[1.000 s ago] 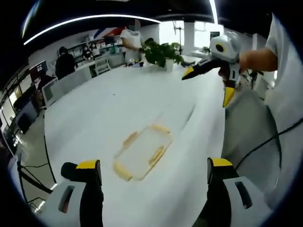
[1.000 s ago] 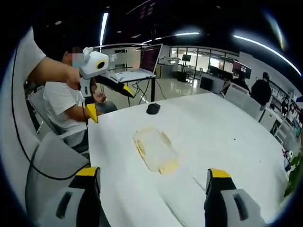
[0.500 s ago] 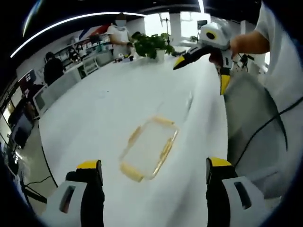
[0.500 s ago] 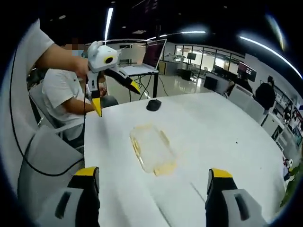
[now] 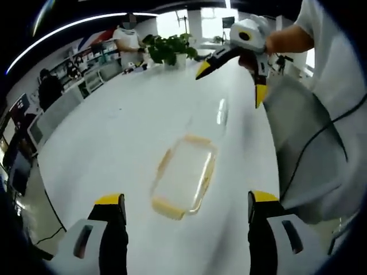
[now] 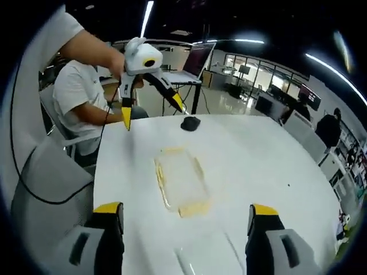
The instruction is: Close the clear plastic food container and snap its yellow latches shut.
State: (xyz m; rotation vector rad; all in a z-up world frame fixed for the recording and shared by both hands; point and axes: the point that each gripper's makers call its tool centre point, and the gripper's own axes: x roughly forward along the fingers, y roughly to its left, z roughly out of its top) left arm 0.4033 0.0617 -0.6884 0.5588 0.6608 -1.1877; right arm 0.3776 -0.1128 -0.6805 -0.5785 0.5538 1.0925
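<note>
The left gripper (image 5: 182, 206) has its jaws wide apart and empty; just beyond and between them the clear food container (image 5: 183, 175) lies flat on the white table (image 5: 114, 132). The right gripper (image 6: 186, 217) is likewise spread and empty, the container ahead between its jaws, a dark mouse (image 6: 190, 122) farther on.

Your clear plastic container (image 5: 183, 175) (image 6: 180, 182) lies flat on the white table (image 5: 114, 137) (image 6: 258, 160), yellow latches (image 5: 167, 207) (image 6: 194, 208) showing along its edges.
</note>
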